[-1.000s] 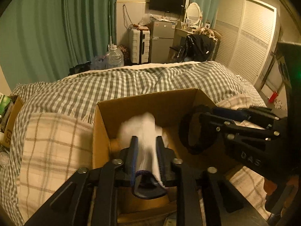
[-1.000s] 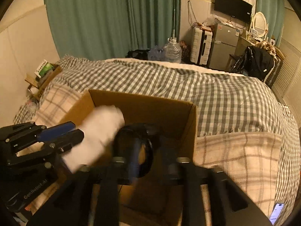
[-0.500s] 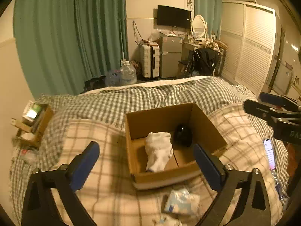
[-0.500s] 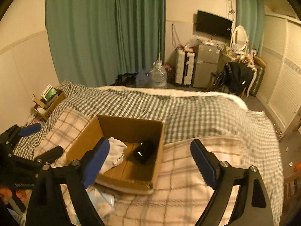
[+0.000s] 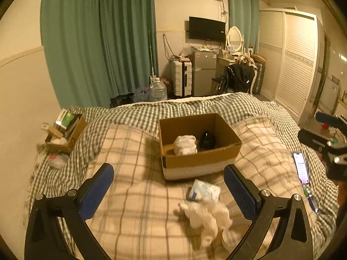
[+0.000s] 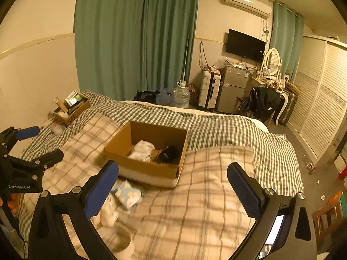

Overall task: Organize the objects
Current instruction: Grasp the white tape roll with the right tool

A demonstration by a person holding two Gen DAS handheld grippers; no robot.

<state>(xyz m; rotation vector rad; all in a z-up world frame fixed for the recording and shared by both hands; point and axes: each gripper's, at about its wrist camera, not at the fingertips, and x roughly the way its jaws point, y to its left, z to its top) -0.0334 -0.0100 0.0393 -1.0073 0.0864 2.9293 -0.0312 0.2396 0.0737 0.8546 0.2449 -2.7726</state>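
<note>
An open cardboard box (image 5: 201, 162) (image 6: 149, 170) sits on the checked bedding. Inside lie a white rolled cloth (image 5: 185, 145) (image 6: 142, 150) and a black object (image 5: 207, 139) (image 6: 168, 153). In front of the box are a blue-and-white tissue pack (image 5: 203, 191) (image 6: 128, 195) and a white soft toy or cloth (image 5: 208, 218) (image 6: 109, 212). My left gripper (image 5: 168, 173) (image 6: 44, 143) hangs open above the bedding, short of the box, holding nothing. The right gripper (image 6: 172, 169) (image 5: 312, 125) is to the right, its jaws opening with nothing between them.
A phone (image 5: 300, 169) lies on the bed at the right. A small box of odds and ends (image 5: 67, 130) sits at the bed's left edge. A white bowl (image 6: 121, 242) rests near the front. Beyond the bed stand a water jug (image 5: 158, 91), suitcase and fridge.
Both grippers let go of the white cloth and the black object inside the box, opened wide, and pulled back and up from it. Both items stay in the box.
</note>
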